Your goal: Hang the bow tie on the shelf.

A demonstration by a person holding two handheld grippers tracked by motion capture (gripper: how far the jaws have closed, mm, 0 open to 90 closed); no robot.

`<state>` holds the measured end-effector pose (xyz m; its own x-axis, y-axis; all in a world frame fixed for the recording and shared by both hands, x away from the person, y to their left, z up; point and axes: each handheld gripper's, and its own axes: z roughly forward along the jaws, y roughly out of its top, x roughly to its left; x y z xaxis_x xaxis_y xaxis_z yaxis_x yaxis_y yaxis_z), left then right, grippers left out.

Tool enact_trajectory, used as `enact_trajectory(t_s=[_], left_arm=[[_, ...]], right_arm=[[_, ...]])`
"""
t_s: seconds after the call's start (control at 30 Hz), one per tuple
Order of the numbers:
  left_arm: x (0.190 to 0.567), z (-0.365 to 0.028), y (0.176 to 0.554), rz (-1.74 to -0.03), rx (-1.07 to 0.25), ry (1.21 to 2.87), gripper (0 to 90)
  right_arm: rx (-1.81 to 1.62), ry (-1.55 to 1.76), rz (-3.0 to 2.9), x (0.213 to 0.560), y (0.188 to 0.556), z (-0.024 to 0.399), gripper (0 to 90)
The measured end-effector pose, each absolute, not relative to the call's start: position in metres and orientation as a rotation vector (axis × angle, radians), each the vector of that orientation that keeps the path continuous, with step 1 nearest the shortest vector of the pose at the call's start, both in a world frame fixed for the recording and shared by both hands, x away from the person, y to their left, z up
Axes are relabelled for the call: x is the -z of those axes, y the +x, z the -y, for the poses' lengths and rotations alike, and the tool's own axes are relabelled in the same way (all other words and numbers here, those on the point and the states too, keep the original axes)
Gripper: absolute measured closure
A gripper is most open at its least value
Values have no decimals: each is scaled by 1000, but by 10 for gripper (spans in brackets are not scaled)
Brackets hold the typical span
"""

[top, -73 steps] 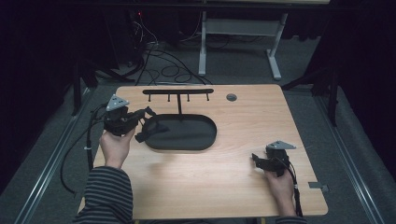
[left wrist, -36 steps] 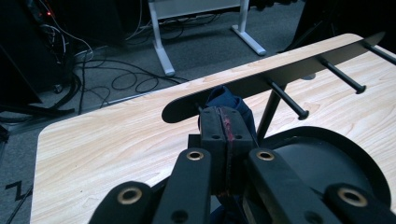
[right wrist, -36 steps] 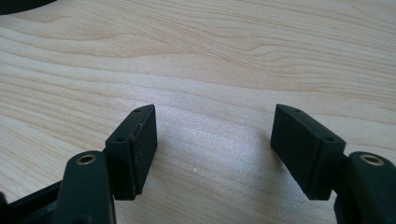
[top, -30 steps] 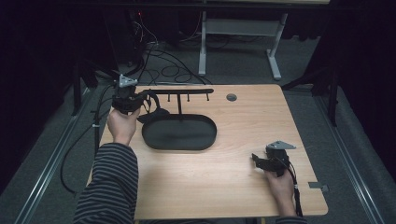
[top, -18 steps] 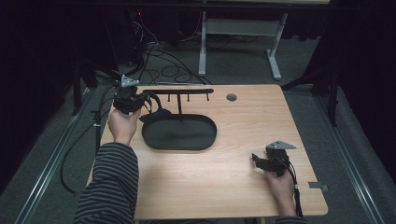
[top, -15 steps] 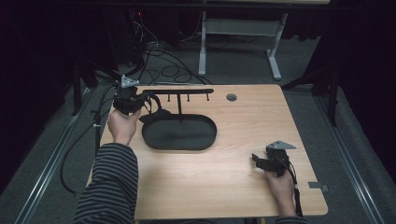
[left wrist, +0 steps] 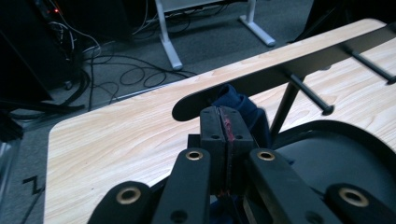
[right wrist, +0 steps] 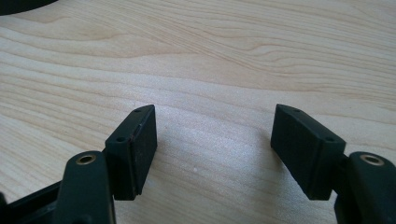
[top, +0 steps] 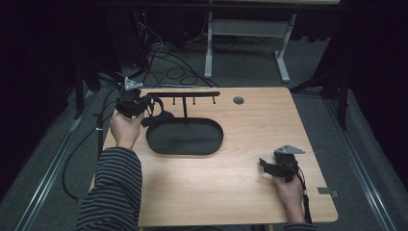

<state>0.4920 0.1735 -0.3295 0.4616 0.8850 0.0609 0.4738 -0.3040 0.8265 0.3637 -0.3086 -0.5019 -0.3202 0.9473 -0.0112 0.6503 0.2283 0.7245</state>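
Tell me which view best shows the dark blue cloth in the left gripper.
The left gripper view: the dark blue cloth bunches just past the shut left gripper, under the rack's bar. In the high view it is a small dark lump beside that gripper.

Light wooden table (top: 202,192): black oval-based peg rack (top: 185,137) on its far left part.

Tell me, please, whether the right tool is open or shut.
Open. In the right gripper view the right tool has its jaws wide apart above the bare table, with nothing between them.
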Motion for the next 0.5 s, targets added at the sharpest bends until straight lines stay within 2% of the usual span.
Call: enact_trajectory(t_s=[0.5], left_arm=[[333, -173, 497, -1143, -694, 1932, 884]], right_arm=[[-877, 1470, -2053, 502, 364, 309, 331]])
